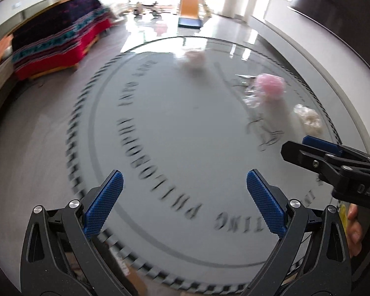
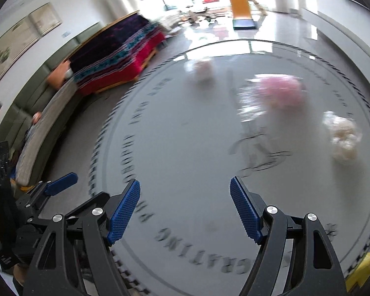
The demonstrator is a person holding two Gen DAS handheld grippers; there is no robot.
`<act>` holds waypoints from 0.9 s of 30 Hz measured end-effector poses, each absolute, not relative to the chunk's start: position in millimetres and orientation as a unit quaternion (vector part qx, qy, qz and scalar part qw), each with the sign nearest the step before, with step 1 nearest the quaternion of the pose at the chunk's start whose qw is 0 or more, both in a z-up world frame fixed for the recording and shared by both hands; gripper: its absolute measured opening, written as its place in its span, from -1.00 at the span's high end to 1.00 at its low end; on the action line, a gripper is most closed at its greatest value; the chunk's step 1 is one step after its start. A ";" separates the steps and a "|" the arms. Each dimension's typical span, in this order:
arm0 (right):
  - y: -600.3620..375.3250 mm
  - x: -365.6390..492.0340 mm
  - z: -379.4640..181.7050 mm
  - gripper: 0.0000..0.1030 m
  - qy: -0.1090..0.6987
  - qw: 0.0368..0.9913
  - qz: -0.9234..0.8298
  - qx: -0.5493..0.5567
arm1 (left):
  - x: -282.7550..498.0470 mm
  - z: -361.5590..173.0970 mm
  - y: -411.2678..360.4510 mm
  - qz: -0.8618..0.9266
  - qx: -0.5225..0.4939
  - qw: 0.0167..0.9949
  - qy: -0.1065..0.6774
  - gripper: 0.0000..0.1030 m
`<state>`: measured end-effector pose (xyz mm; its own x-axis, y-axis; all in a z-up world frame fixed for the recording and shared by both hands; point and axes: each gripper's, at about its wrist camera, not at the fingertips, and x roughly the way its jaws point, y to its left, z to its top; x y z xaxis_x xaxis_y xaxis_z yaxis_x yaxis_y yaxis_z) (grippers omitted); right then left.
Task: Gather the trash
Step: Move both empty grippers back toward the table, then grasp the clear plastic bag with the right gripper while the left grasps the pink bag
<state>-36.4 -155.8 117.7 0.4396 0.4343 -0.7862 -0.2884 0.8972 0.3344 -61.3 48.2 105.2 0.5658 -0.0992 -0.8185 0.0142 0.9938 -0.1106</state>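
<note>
Both tools empty, jaws spread wide: left tool (image 1: 185, 197), right tool (image 2: 185, 209). Pink wrapper (image 2: 281, 93) on round surface (image 2: 185, 148), cream wad (image 2: 342, 138) near it. Likely light, crinkly, slippery; pinch bunched middle.

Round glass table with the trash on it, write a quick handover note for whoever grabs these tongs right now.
Left tongs: open, empty, over the near side of the glass table.
Right tongs: open, empty, alongside.
Trash on the table's far right: pink wad with clear wrapper, pale crumpled wad, and a blurred pale piece at the far edge.
Done: nothing picked up.
Left: collect every piece.
</note>
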 end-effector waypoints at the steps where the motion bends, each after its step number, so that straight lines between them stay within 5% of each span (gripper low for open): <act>1: -163.2 -31.7 116.5 -0.48 0.484 0.846 0.207 0.080 | -53.6 105.8 39.6 -0.042 -0.042 0.883 0.466 -0.88; 27: -364.0 76.8 80.0 -0.52 0.487 0.854 0.025 0.181 | 133.9 87.0 -149.3 -0.161 0.126 0.858 0.472 -0.88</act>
